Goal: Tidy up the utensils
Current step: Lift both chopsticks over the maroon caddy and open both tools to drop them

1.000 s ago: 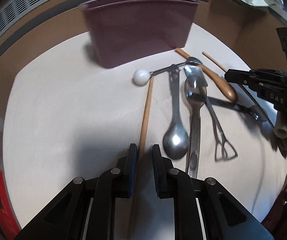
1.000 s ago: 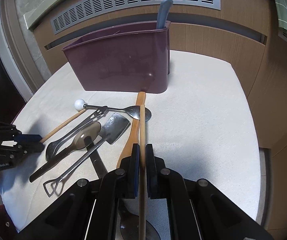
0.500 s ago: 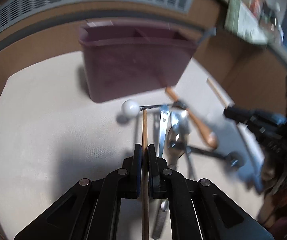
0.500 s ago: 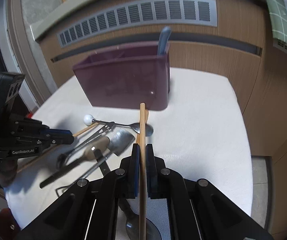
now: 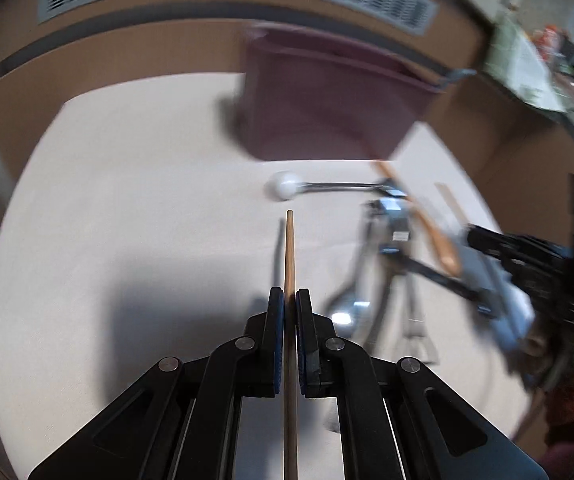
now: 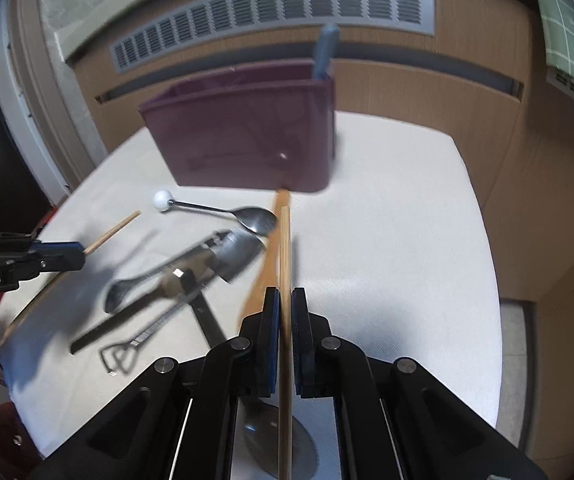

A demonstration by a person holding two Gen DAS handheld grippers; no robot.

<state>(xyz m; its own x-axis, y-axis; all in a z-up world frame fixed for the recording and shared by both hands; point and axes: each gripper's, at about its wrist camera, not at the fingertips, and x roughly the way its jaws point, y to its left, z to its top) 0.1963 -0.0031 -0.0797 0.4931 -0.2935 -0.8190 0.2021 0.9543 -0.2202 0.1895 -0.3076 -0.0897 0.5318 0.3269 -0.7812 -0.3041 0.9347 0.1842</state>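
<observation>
Chopsticks are held one in each gripper: one chopstick (image 5: 289, 264) is pinched between the closed fingers of the left gripper (image 5: 290, 304), and a second chopstick (image 6: 285, 264) is clamped the same way by the right gripper (image 6: 285, 304). Both sticks are raised off the counter (image 6: 387, 240) and are pointed roughly toward the purple bin (image 6: 247, 140), which stands at the far side with a blue handle (image 6: 325, 54) already in one end.

Several risks are judged from this. Each stick is gripped well back from its tip, so a long free end is left that could be knocked against the bin wall and twisted or pulled out of the fingers. The bin looks light and could be pushed or tipped if it is struck. The spoon (image 6: 223, 212) and the other loose utensils (image 6: 183, 276) lie below the path and could be swept by a low tip. Both views are blurred, so aim at a compartment could be misjudged.
</observation>
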